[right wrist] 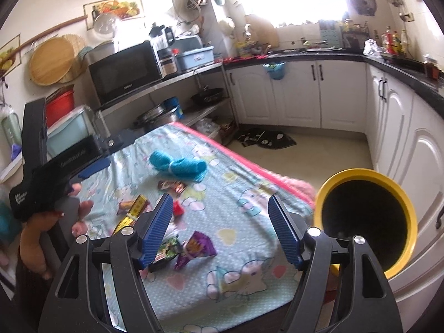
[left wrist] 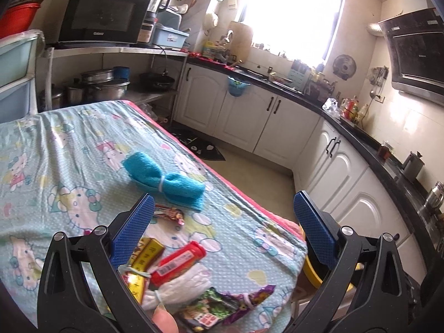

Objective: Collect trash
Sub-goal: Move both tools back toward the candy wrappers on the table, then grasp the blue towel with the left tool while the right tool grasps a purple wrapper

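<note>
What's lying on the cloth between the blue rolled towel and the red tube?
One small dark snack wrapper lies between the blue rolled towel and the red tube; otherwise only bare printed cloth. The left wrist view shows it best.

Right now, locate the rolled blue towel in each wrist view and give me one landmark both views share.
Left wrist: the blue towel lies centre-left on the cartoon-print cloth, just beyond the left fingertip.
Right wrist: the blue towel lies left of centre, well beyond the fingertips, mid-table.
Shared landmark: the black microwave on the shelf behind the table.
</note>
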The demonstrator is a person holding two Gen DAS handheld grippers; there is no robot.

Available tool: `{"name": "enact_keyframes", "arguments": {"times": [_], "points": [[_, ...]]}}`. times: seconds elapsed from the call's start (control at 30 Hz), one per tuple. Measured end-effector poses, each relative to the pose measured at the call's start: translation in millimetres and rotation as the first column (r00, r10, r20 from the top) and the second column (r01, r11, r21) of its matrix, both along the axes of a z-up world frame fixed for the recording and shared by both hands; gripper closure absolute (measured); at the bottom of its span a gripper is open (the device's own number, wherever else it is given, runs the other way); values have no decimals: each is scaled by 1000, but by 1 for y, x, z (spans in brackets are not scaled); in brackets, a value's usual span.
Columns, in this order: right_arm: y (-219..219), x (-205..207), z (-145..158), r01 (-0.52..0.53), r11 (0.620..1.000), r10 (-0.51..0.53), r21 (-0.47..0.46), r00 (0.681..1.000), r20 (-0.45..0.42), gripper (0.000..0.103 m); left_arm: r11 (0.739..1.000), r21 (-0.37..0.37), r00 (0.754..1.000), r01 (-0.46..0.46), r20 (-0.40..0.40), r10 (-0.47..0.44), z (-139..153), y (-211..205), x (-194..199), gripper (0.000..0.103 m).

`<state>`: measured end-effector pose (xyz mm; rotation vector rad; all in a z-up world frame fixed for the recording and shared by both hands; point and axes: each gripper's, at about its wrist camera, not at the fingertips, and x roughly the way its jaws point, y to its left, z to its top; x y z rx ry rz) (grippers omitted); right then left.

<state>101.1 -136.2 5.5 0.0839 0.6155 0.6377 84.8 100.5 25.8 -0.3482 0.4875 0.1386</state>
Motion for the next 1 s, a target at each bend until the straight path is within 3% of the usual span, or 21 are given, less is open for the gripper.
{"name": "enact_keyframes", "arguments": {"times": [0.6, 1.0], "points": [[54, 9, -42, -110, 990, 102, -87, 990, -98, 34, 996, -27, 990, -83, -121, 79, -39, 56, 29, 11], [63, 39, -75, -121, 992, 107, -44, 963, -246, 35, 986, -121, 946, -117, -315, 74, -79, 113, 99, 11]]}}
